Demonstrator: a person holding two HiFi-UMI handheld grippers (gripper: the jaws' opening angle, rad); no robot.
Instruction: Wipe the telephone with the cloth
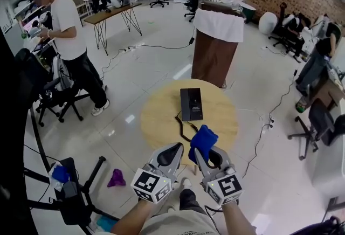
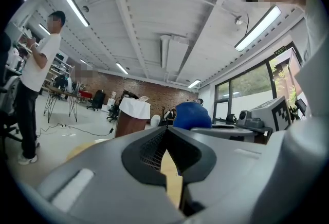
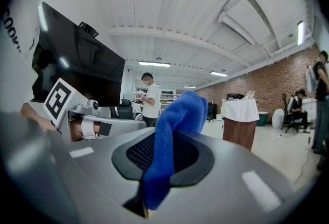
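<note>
A black telephone point(image 1: 191, 104) lies on the round wooden table point(image 1: 161, 121), its dark cord point(image 1: 183, 129) trailing toward me. My right gripper point(image 1: 205, 154) is shut on a blue cloth point(image 1: 202, 142), which bunches above the jaws near the table's front edge, short of the phone. In the right gripper view the blue cloth point(image 3: 172, 141) runs up between the closed jaws. My left gripper point(image 1: 175, 151) is beside it on the left, shut and with nothing in it; in the left gripper view its jaws meet with nothing between them, and the blue cloth point(image 2: 192, 116) shows beyond.
A brown lectern with a white cover point(image 1: 216, 45) stands beyond the table. A person point(image 1: 70, 40) stands at the left near chairs and a trestle desk point(image 1: 110, 15). A camera tripod point(image 1: 75, 191) and a purple cloth point(image 1: 116, 178) are on the floor at the lower left. Cables cross the floor.
</note>
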